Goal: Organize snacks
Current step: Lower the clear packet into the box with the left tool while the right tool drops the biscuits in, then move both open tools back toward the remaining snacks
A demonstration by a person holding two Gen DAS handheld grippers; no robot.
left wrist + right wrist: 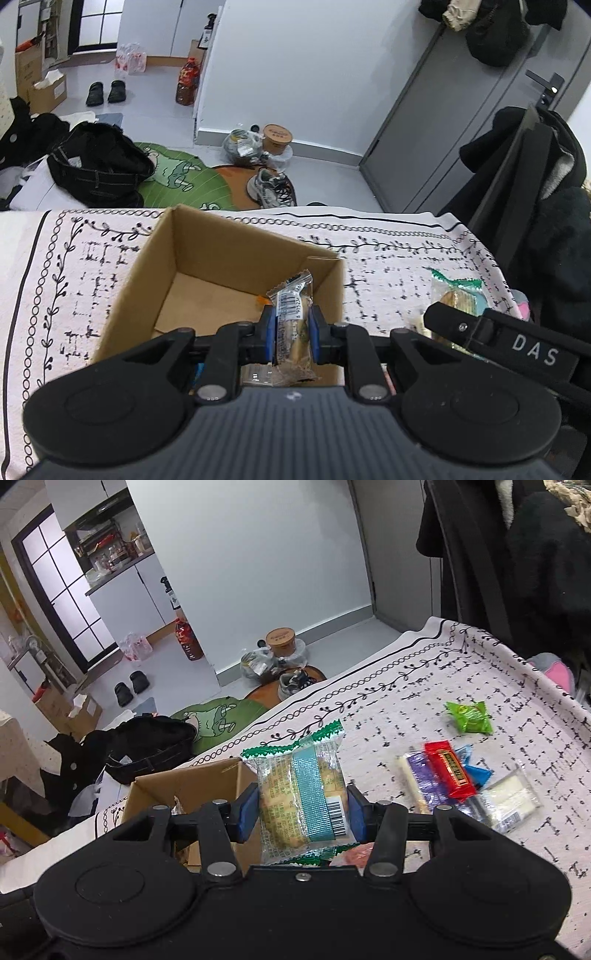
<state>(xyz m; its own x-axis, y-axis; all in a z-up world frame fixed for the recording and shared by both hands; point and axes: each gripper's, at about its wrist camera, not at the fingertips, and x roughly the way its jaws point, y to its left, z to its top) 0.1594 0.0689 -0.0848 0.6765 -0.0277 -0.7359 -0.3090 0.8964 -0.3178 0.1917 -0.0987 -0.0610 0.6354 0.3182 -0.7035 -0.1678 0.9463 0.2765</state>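
Observation:
My left gripper (291, 328) is shut on a slim clear-wrapped snack bar (291, 314), held upright over the near right corner of the open cardboard box (155, 258). My right gripper (301, 808) is shut on a clear packet of biscuits (301, 794) with a green zigzag edge and a teal stripe, held above the table just right of the box (192, 782). In the left wrist view that packet (458, 295) and the right gripper's finger (454, 321) show at the right.
Loose snacks lie on the patterned tablecloth (406, 701): a green packet (469, 718), a red bar (450, 770), a purple-wrapped stick (421, 779) and a clear packet (509, 801). A chair hung with dark coats (546, 206) stands at the table's right end. Shoes and bags litter the floor beyond.

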